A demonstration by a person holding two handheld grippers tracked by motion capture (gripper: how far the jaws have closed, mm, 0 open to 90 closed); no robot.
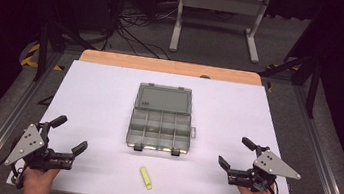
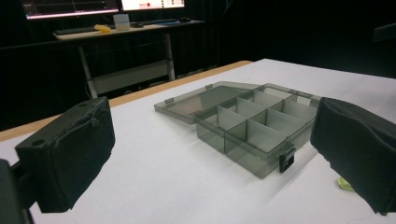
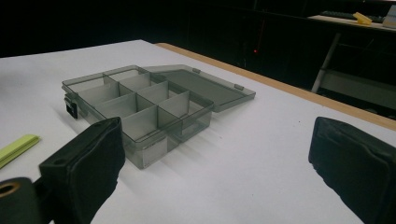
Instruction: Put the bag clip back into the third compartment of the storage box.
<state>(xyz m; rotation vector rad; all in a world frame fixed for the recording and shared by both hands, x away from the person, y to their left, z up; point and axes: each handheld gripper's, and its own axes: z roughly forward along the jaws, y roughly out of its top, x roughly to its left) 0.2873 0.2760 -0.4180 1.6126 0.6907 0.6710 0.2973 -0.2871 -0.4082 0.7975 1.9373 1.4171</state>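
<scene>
Organizer box (image 1: 161, 124) sits mid-table (image 1: 99, 97), lid behind; marker (image 1: 145, 178) lies before it.

Open box ahead of my right gripper (image 3: 215, 168)
Jaws spread wide; grey divided box (image 3: 140, 105), lid flat behind, yellow strip (image 3: 16, 148) at left on white table (image 3: 261, 154).

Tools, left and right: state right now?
Left tool: open, holding nothing.
Right tool: open, holding nothing.
</scene>
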